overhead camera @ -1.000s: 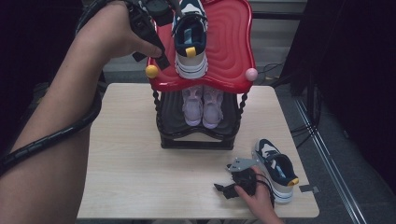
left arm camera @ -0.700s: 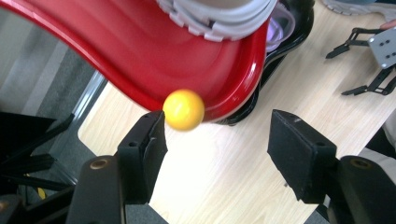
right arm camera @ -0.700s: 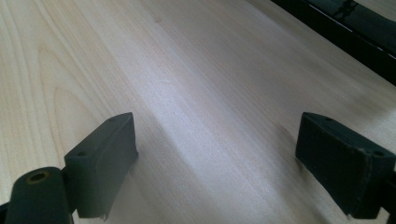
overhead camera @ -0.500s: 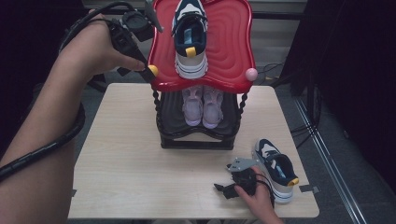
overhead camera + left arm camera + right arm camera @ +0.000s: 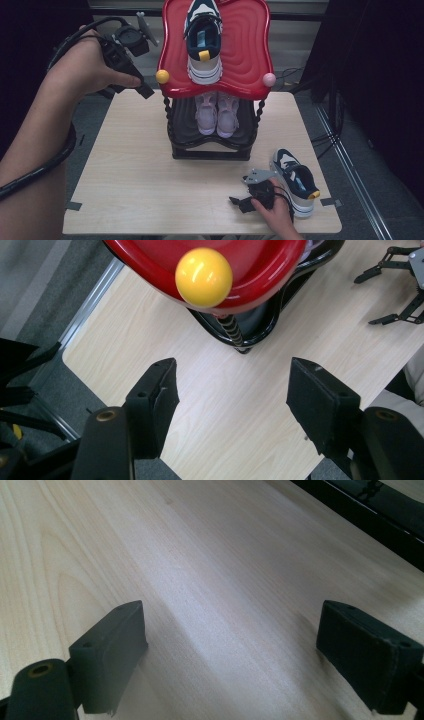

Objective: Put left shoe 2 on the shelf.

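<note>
Sneaker pairing is the work we read here, and the biggest thing on the tabletop (image 5: 125, 200) is the two-tier shoe rack (image 5: 210, 145), standing at its back middle. Its red upper shelf (image 5: 250, 60) carries one navy-and-white sneaker (image 5: 204, 45), toe toward us and set left of centre, which we judge leaves room beside it for a mate. The dark lower shelf (image 5: 182, 127) holds a pale pink pair (image 5: 216, 114) side by side, toes outward. The matching navy-and-white sneaker (image 5: 296, 181) lies on the tabletop near the front right corner, well apart from the rack, so it seems to be the one waiting to go up. Our right claw (image 5: 242, 204) rests low on the wood just to the left of that sneaker; in the right gripper view its jaws stand spread with only bare wood between them, holding nothing. Our left claw (image 5: 230, 395) hovers off the rack's left side near the yellow knob (image 5: 204, 277) on the red shelf's corner, jaws likewise spread and empty, the tabletop's edge below them. A pink knob (image 5: 269, 79) marks the opposite corner. We judge the lone sneaker not yet gripped.
</note>
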